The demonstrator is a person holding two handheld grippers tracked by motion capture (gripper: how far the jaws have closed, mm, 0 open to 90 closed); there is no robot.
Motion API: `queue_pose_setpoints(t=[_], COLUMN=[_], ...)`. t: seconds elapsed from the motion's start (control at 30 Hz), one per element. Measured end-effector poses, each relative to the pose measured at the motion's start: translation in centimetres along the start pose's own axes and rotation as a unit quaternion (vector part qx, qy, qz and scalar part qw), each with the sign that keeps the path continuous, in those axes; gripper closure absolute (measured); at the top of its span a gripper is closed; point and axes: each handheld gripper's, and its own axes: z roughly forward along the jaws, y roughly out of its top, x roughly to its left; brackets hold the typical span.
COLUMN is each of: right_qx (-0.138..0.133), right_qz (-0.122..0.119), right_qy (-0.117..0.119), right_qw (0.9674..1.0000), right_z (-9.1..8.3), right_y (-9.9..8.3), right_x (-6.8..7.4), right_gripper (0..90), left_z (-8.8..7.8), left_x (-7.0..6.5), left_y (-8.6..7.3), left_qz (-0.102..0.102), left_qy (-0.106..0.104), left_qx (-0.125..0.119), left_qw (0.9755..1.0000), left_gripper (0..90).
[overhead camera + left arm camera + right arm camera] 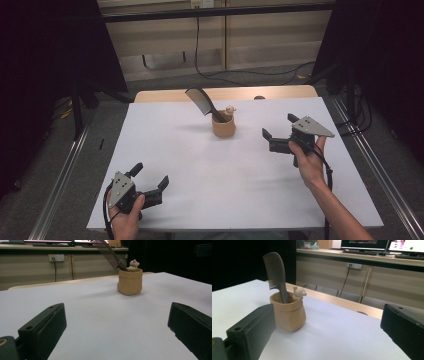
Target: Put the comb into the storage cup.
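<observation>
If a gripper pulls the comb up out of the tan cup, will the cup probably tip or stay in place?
The cup looks small and light, so it may tip or lift. The comb leans on its rim, so a slanted pull could drag it. The comb looks stiff.

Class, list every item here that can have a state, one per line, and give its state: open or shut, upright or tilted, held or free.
Left gripper: open, holds nothing, above the table's near left.
Right gripper: open, holds nothing, right of the cup.
Comb: stands in the cup, handle down, tilted, free.
Cup: upright on the table, free, small bear figure at its rim.
</observation>
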Motion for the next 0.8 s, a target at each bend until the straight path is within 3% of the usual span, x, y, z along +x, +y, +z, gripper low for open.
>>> queue_pose_setpoints(t=[0.8], right_qx=[-0.003], right_qz=[-0.006], right_qy=[-0.042], right_qw=[0.9991], right_z=[-4.9], right_y=[-1.4], right_x=[-0.2], right_gripper=[0.0], left_z=[-0.1], left_x=[0.0], left_y=[0.0], left_qz=[0.000], left_qy=[0.007], left_qx=[0.005], left_qw=[1.0000], left_gripper=[2.0])
